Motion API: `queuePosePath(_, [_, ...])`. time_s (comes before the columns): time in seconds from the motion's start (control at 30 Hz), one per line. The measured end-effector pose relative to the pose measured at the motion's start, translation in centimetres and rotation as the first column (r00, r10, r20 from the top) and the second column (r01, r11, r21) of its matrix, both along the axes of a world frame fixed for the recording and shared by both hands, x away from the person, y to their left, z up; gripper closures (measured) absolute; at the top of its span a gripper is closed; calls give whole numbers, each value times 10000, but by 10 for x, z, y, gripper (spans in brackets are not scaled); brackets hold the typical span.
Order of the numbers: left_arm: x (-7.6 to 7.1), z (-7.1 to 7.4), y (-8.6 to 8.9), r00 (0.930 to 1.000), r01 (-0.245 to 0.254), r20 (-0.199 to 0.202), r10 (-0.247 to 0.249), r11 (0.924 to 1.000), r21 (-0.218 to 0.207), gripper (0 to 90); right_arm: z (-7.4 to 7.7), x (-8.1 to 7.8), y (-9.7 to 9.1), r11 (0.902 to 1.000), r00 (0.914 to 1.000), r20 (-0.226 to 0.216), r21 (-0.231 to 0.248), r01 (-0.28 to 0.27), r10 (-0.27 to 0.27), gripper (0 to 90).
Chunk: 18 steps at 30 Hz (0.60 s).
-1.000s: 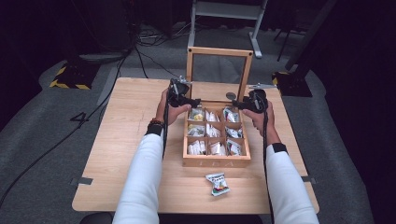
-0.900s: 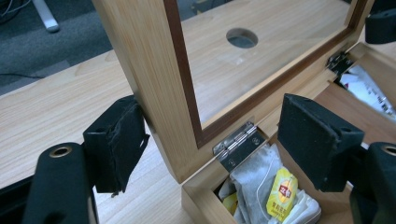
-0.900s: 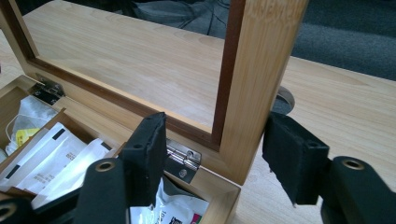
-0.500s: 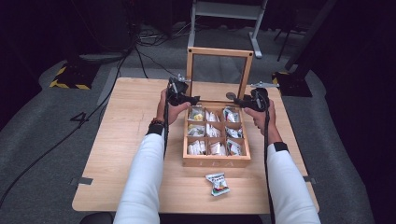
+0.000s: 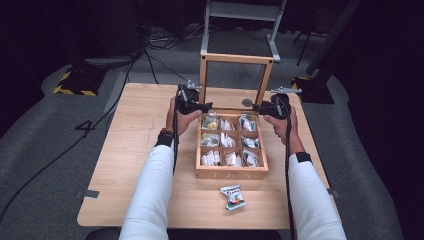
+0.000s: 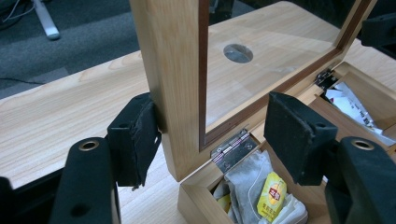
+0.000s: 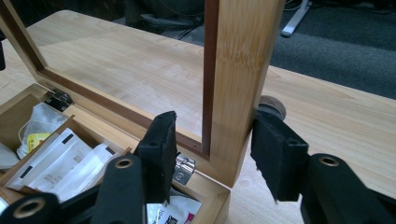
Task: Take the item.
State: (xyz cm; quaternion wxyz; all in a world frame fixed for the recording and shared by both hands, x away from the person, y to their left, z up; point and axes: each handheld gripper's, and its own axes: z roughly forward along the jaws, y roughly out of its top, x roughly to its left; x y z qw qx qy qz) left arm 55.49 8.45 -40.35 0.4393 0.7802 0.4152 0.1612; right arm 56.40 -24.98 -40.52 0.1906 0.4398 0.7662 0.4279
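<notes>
lid point(image 5: 235, 59) of tea box point(image 5: 231, 173) being gripped at both side posts.
l gripper point(image 6: 210, 135) & r gripper point(image 7: 212, 149) jaws just been closing, not yet pinching; firm clamp needed, then lid swung down.

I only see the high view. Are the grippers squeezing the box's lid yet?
Observer: Not yet. The left gripper has just been closing its jaws around one side post of the lid. One pad touches the wood, the other stands apart.
Operator: And the right one?
Observer: The right gripper has been closing too, astride the other post, its inner pad off the wood.
Operator: What's under the left one?
Observer: A tea bag with a yellow tag.
</notes>
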Motion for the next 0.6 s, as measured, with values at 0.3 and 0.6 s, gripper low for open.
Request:
queuePosePath(0.3, [-9,9,6,9980,43,625,-38,10000,-70,436,7,-6,-9,9989,10000,93,470,-11,7,586])
queuePosePath(0.6, [-14,16,7,9954,86,959,-76,9999,-101,449,14,-10,-9,9989,9992,394,461,-107,89,589])
